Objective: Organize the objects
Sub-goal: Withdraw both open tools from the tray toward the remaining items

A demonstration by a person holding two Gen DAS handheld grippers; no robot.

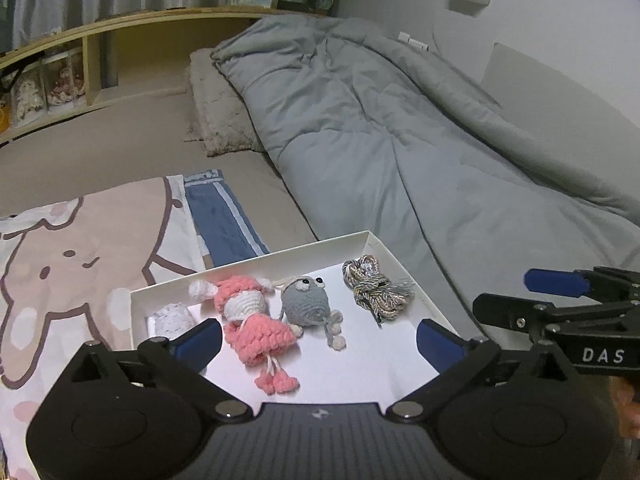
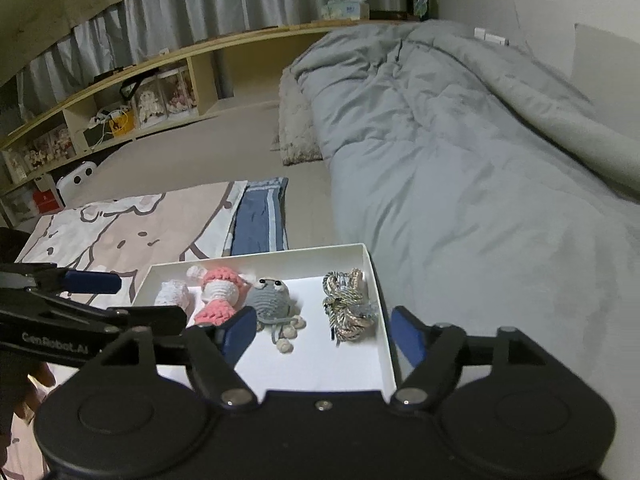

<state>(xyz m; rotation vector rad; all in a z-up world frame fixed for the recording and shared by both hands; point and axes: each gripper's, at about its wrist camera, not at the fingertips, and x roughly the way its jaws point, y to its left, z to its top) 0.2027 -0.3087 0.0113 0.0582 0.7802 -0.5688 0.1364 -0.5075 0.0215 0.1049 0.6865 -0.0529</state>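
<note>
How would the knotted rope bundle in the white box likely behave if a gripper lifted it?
The rope bundle looks soft and loosely knotted, so it would probably sag. Its frayed ends may dangle. It likely weighs little, and lying flat in the white box, it seems unlikely to roll.

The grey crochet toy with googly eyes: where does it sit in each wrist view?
Left wrist: grey crochet toy centre of white box, between the open fingers.
Right wrist: grey crochet toy left of centre, past the left finger.
Shared landmark: rope bundle on its right.
</note>
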